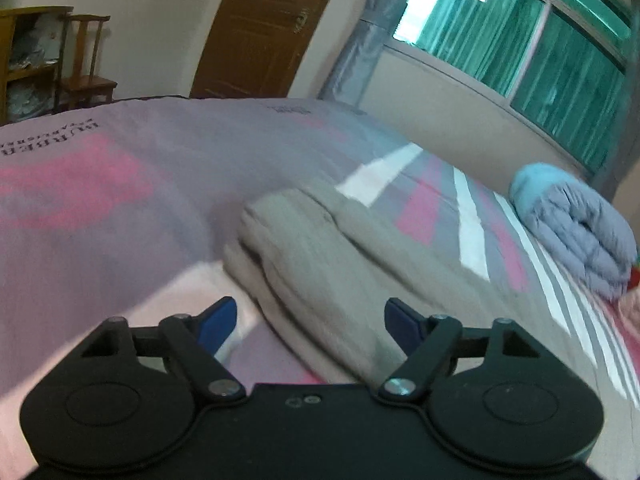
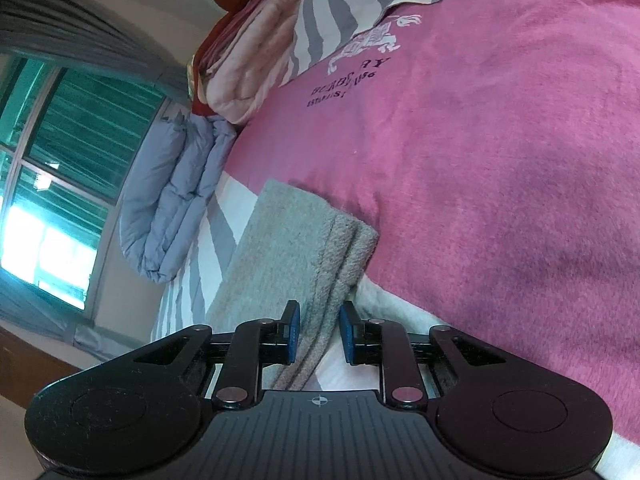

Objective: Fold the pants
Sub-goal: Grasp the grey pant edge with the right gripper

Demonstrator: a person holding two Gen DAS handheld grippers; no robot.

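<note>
Two grippers work over a bed covered by a pink and grey blanket (image 2: 500,160) with printed lettering and white stripes. The grey pants (image 1: 320,264) lie on that blanket, already doubled into a thick bundle with a rounded fold at the far end.

Seen from the left wrist camera, the left gripper (image 1: 310,322) is spread wide, its blue pads (image 1: 218,320) well apart, with the near part of the bundle running between and under them. Nothing is pinched there. Whether the pads touch the cloth I cannot tell, since the view is blurred.

Through the right wrist camera, the right gripper (image 2: 319,334) has its pads partly apart, and a seamed edge of the pants (image 2: 296,248) runs up through the gap between them. The left pad sits just beside the cloth; a sliver of space shows at the right pad, so the edge is straddled rather than squeezed.

Beyond the pants, a folded pale blue quilt (image 1: 580,232) rests near the window (image 1: 520,32), with pink bedding (image 2: 248,60) stacked next to it. A brown door (image 1: 260,28) and a wooden chair (image 1: 86,68) stand against the far wall.
</note>
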